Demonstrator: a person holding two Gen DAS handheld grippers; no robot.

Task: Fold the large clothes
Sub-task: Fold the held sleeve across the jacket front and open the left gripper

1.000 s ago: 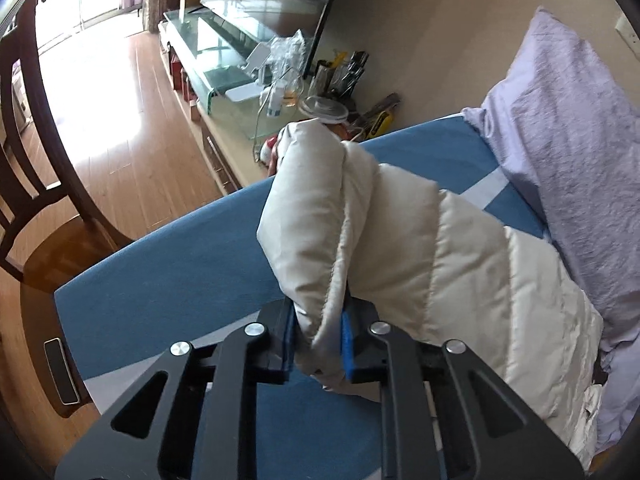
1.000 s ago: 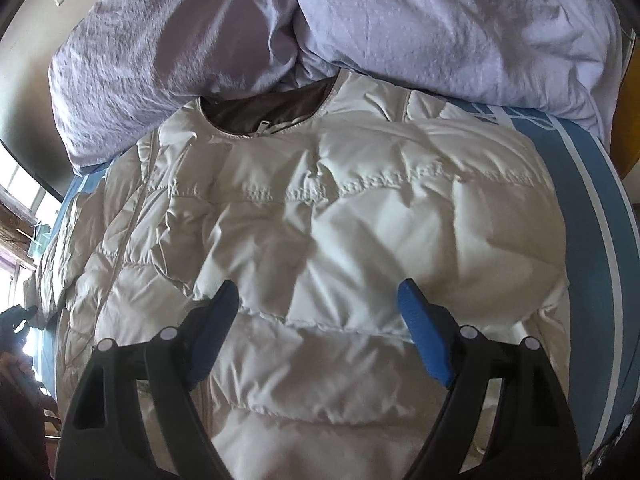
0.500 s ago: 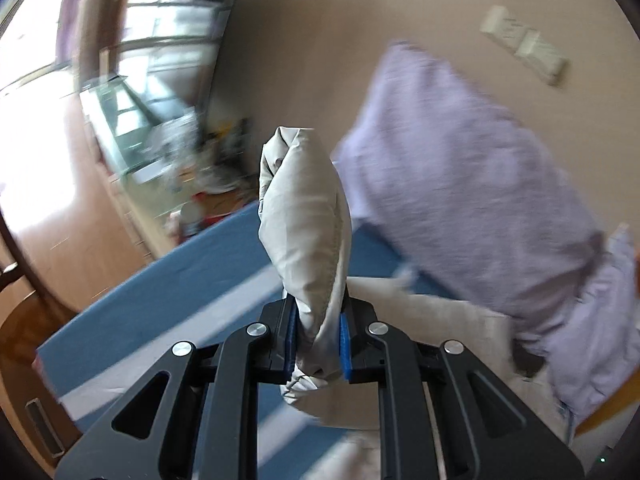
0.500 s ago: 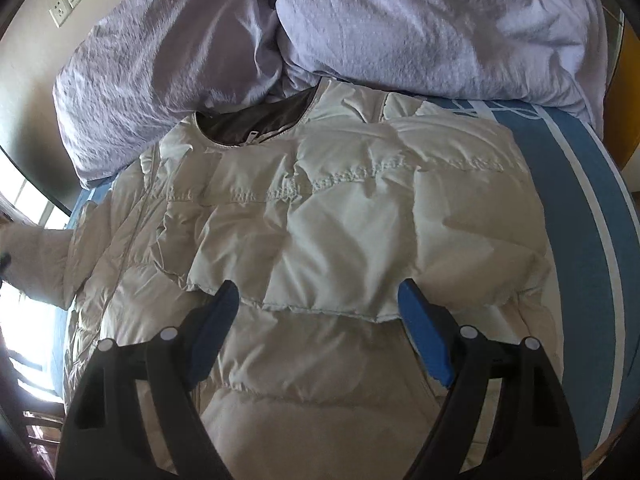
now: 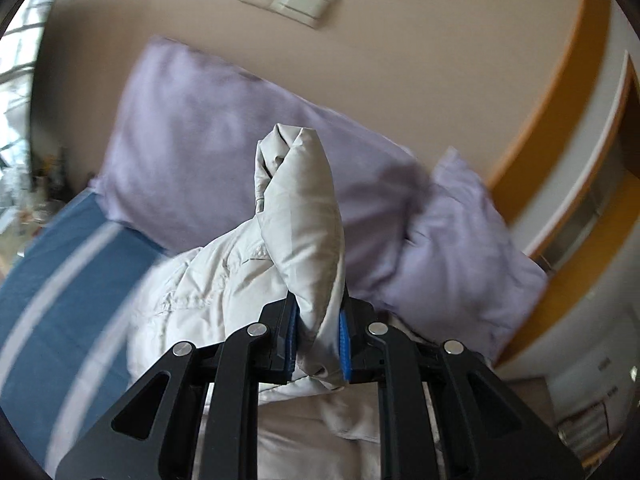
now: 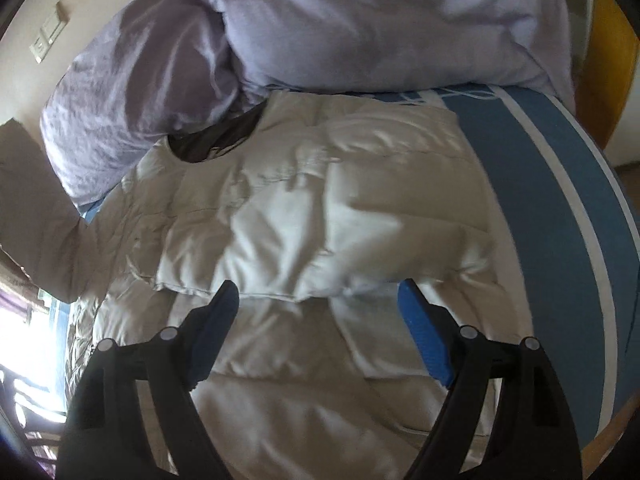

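Cream quilted down jacket lies front-up across the blue white-striped bed, collar toward the lilac pillows. Your left gripper is clamped on its sleeve, raised clear so it can swing across the chest. Your right gripper hovers over the already folded sleeve, jaws apart, empty, likely ready to pin the fold.

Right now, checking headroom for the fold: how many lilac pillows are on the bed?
2: one pillow at the jacket's collar, left; another behind it, right. None seems hidden.
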